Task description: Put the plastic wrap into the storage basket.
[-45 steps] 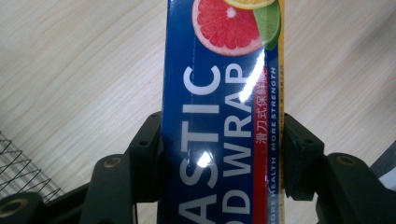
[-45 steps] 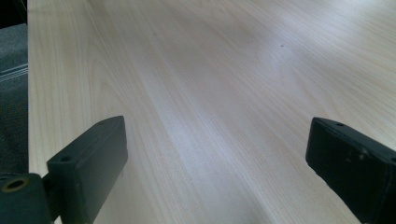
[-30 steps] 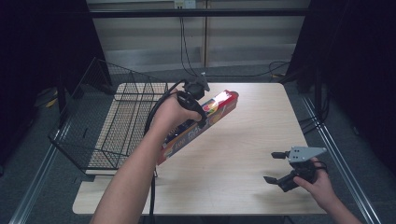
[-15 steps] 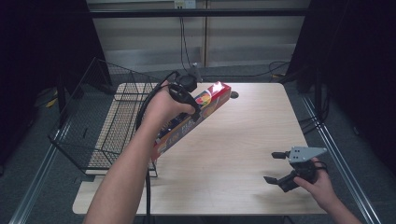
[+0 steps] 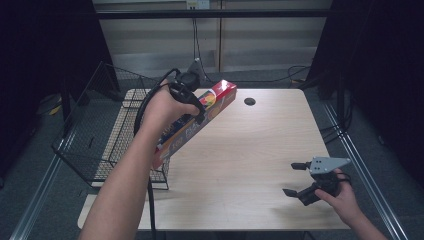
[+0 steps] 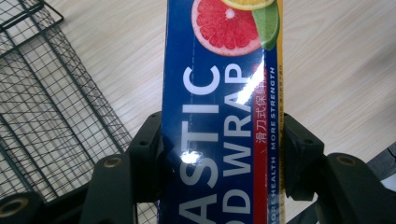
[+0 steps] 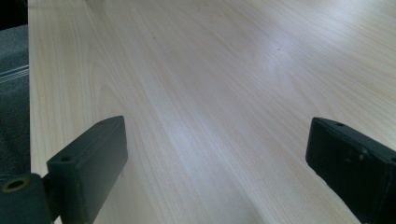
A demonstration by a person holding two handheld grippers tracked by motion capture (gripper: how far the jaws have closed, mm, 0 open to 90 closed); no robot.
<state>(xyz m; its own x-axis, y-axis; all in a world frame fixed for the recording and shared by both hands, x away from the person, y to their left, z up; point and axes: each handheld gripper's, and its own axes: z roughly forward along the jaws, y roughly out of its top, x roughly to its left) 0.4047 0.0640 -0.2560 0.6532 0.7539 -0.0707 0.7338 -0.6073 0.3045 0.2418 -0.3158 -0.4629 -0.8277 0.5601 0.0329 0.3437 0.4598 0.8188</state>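
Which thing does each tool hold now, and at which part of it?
The left tool clamps the plastic wrap box across its narrow sides, about mid-length. The right tool is open over the table, holding nothing.

The table [image 5: 260, 150] is evenly lit from above while the room around it lies dark. Soft shadows sit under the right gripper [image 5: 295, 180]. White glare streaks the glossy box [image 6: 219, 116] in the left gripper view. In the right gripper view the near jaws look soft.
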